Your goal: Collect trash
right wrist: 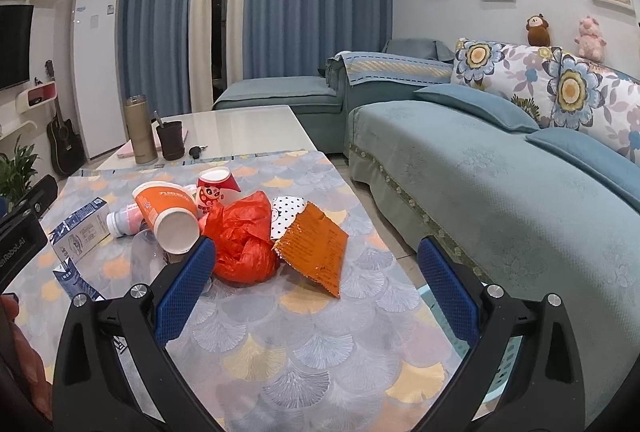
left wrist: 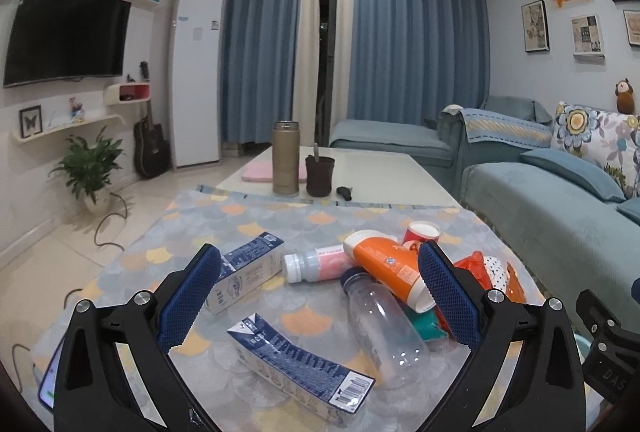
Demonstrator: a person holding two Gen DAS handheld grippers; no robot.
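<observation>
Both tongs are hovering over a littered living-room table, each spread wide and gripping nothing. Left tongs are hanging above a blue-and-white milk carton lying flat on the fan-patterned tablecloth, with a clear plastic bottle lying just beside it. A second milk carton is resting near the left blue pad, and a small pink bottle is lying on its side between that carton and an orange paper cup, which is tipped over on top of the pile. A red-and-white paper cup is sitting behind it.

Right tongs are pointing at a crumpled red plastic bag, which is touching an orange foil wrapper lying to its right; a white polka-dot wrapper is peeking out behind them. Beyond the cloth, a tan thermos, a dark cup and a black key fob are standing on the bare white tabletop. A teal sofa is running along the right side.
</observation>
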